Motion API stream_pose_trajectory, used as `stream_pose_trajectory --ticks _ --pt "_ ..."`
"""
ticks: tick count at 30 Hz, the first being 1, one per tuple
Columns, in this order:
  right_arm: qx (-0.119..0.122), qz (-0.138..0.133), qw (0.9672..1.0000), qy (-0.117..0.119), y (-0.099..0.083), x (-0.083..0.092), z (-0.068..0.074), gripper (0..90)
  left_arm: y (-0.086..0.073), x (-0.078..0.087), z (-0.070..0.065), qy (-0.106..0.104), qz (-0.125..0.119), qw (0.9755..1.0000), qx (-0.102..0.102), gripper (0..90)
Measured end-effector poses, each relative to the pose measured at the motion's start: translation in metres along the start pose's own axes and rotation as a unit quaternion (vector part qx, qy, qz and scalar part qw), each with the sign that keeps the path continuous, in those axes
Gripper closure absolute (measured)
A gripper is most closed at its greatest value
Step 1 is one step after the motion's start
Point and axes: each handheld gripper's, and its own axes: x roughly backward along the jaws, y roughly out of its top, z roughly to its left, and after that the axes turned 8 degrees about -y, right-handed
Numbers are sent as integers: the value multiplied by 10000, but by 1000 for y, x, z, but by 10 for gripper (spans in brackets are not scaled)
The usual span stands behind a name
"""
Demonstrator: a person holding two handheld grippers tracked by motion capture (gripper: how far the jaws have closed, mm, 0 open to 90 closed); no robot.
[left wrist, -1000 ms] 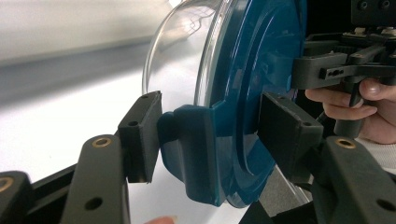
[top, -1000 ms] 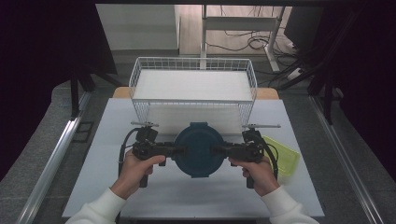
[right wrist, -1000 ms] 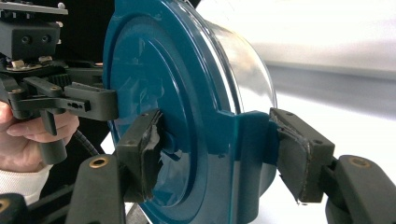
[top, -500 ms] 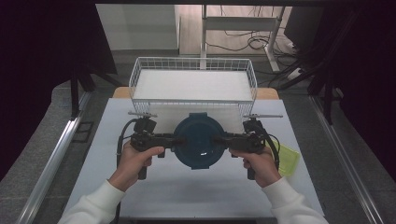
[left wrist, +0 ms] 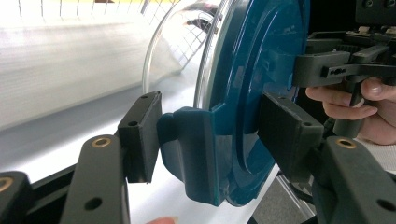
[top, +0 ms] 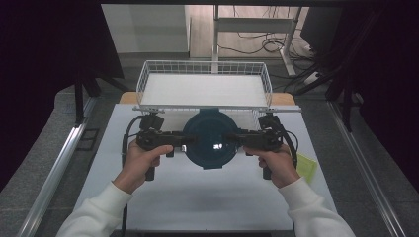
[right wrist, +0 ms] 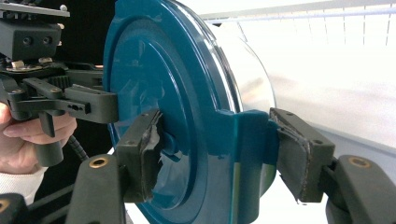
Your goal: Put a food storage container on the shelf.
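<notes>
- Two grippers hold one thing: a round container with a teal lid (top: 209,139), which I carry between them above the white table (top: 197,197).
- My left gripper (left wrist: 205,135) is clamped on the lid's side latch (left wrist: 191,149); both pads press on it.
- My right gripper (right wrist: 215,154) grips the latch on the opposite side in the same way.
- The container hangs just in front of the wire basket (top: 203,68), its lid facing up to the high camera.
- I judge the step is the carrying to the basket. Next I should bring both hands forward together over the near rim, keeping the container level, and open no jaw until it rests inside.
</notes>
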Motion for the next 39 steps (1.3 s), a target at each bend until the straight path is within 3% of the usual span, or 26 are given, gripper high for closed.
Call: stream_pose_trajectory --ticks 23,39 --pt "199 -202 9996 29 42 3 3 370 41 10 -3 58 -98 9997 -215 410" --pt "140 -297 9994 70 66 3 -1 370 69 12 -3 74 -117 9993 -338 412"
